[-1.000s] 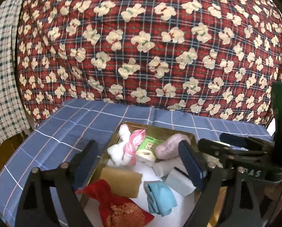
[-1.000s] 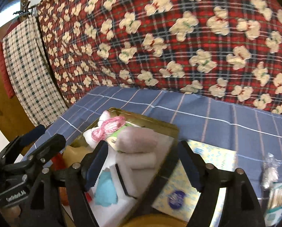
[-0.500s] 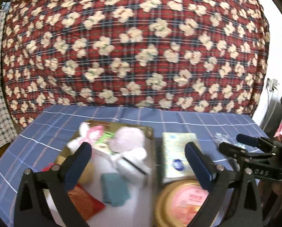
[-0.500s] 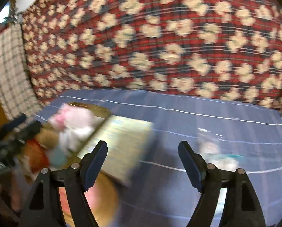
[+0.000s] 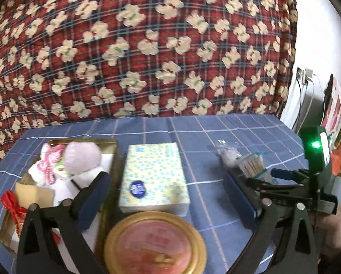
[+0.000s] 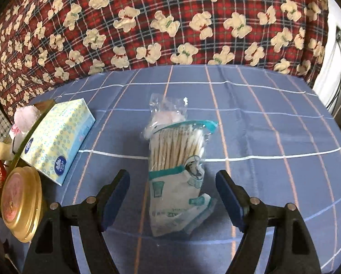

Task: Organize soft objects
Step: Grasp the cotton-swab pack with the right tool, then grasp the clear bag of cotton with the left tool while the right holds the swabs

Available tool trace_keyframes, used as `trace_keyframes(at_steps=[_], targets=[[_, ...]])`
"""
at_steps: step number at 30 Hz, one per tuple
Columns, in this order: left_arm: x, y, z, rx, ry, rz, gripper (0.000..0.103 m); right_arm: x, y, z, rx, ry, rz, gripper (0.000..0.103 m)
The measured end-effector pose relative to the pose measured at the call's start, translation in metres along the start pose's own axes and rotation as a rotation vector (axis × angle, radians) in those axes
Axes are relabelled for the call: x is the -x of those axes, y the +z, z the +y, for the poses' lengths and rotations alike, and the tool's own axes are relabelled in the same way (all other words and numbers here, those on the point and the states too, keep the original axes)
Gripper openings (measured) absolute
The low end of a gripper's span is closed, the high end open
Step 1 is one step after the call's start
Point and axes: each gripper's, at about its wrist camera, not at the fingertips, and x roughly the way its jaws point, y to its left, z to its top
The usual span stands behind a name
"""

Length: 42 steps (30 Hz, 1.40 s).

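A gold tray at the left holds several soft items: a pink puff, a pink-and-white crochet piece, a red pouch. A yellow-and-blue tissue pack lies beside it, also in the right wrist view. A bag of cotton swabs lies on the blue cloth, with a clear bag of cotton behind it. My right gripper is open, its jaws on either side of the swab bag. My left gripper is open and empty over the tissue pack.
A round gold tin lid lies in front of the tissue pack, also in the right wrist view. A red plaid quilt rises behind the blue checked cloth. Cables hang on the white wall at the right.
Both grippers have swung right, away from the tray. The right gripper now frames the swab bag; the left now faces the tissue pack and tin lid.
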Motion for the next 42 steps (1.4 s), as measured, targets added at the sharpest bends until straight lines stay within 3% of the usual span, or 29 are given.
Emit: trace_keyframes(at_steps=[2,3,4,5,9,14,20,35,42], targets=[[-0.005,0.000,-0.007,-0.007,-0.009,0.013,0.100,-0.006,0.000,0.000,0.005,-0.009,0.016,0.079],[-0.006,-0.001,-0.008,-0.008,-0.010,0.018,0.100,-0.009,0.000,-0.002,0.000,0.009,0.024,0.074],[-0.009,-0.001,-0.011,-0.011,-0.011,0.024,0.100,-0.009,-0.003,-0.003,-0.006,0.013,0.027,0.050],[-0.013,0.000,-0.014,-0.015,-0.011,0.031,0.100,-0.012,-0.004,-0.003,0.000,0.006,0.039,0.045],[-0.023,0.001,-0.024,-0.023,-0.014,0.052,0.100,-0.006,-0.007,-0.008,0.006,0.052,0.026,0.040],[-0.031,0.004,-0.044,-0.029,-0.019,0.064,0.100,0.021,-0.001,-0.024,-0.035,0.063,-0.076,0.038],[-0.051,0.010,-0.077,-0.043,-0.031,0.088,0.100,0.033,0.019,-0.055,-0.095,-0.050,-0.165,0.038],[-0.144,0.018,-0.127,-0.066,0.012,0.215,0.098,-0.005,0.026,-0.097,-0.160,-0.106,-0.121,0.038],[-0.171,0.012,-0.127,-0.059,-0.004,0.273,0.088,-0.002,0.025,-0.097,-0.170,-0.086,-0.139,0.038]])
